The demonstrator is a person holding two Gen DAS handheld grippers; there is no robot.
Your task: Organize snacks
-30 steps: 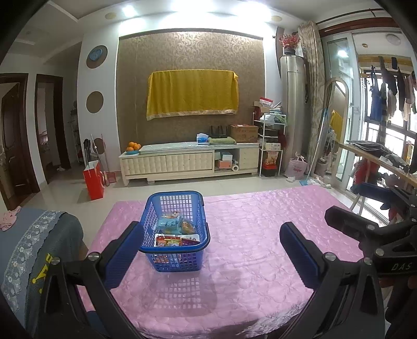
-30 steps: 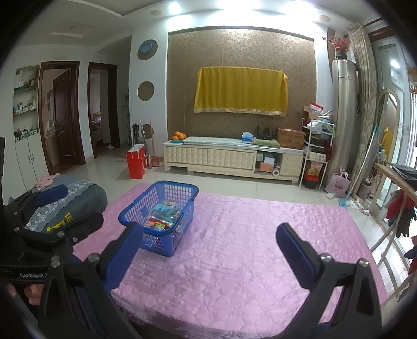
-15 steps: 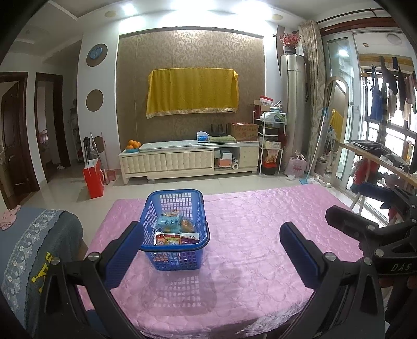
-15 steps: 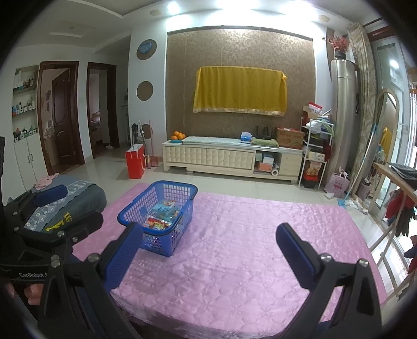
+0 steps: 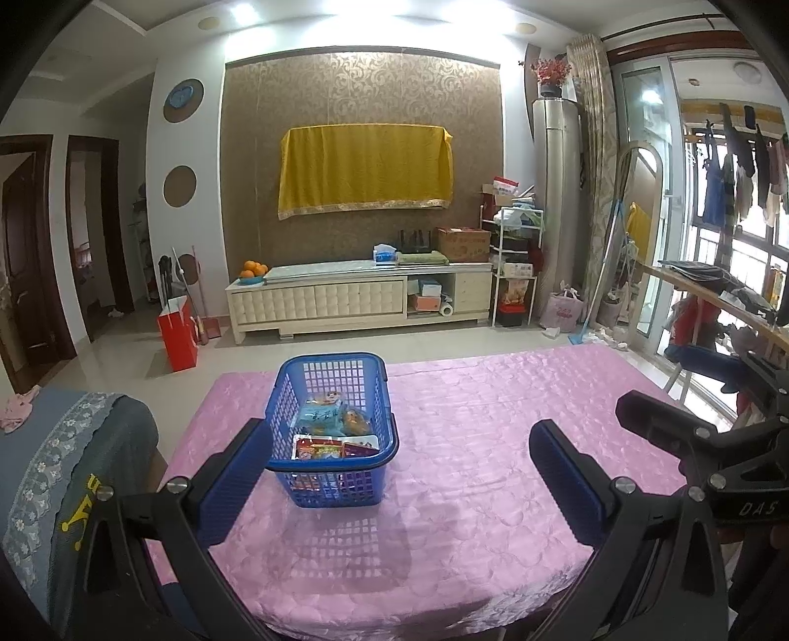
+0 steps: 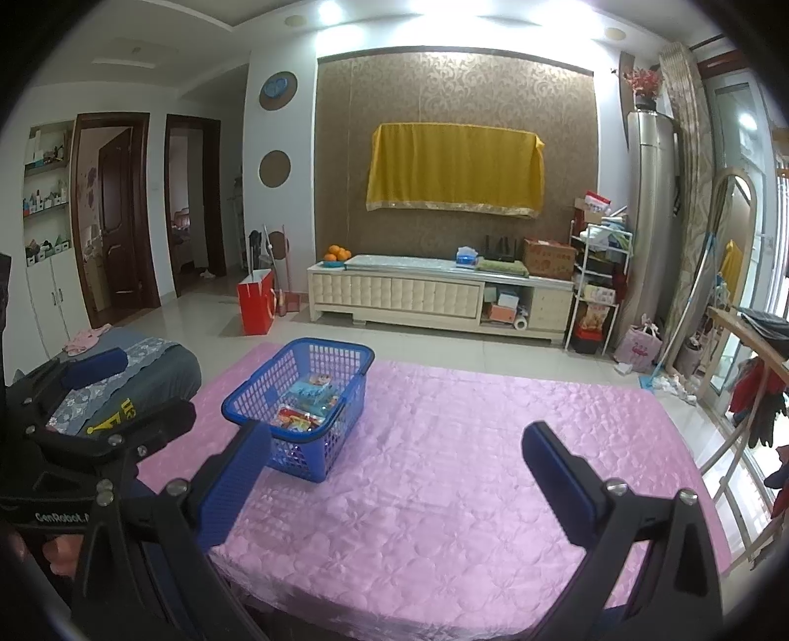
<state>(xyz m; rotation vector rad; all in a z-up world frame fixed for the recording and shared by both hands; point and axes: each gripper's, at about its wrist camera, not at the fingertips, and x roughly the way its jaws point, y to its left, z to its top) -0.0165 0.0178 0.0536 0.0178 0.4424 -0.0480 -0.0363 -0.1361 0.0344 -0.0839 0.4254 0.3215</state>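
Ahead of the left hand-held gripper (image 5: 394, 488), whose jaws gape empty like the right hand-held gripper's (image 6: 394, 480), the light basket (image 5: 333, 429) could skid on the slick worktop (image 5: 493, 444) if nudged.

Both views are bright and evenly lit by recessed ceiling lights (image 5: 246, 12) that blow out to white glare. Daylight enters through the tall windows (image 5: 739, 236) at right. The blue plastic mesh basket (image 5: 335, 429) casts a soft grid shadow onto the glossy pink quilted counter cover (image 5: 468, 468). Fisheye curvature bends the edges; corners vignette black.
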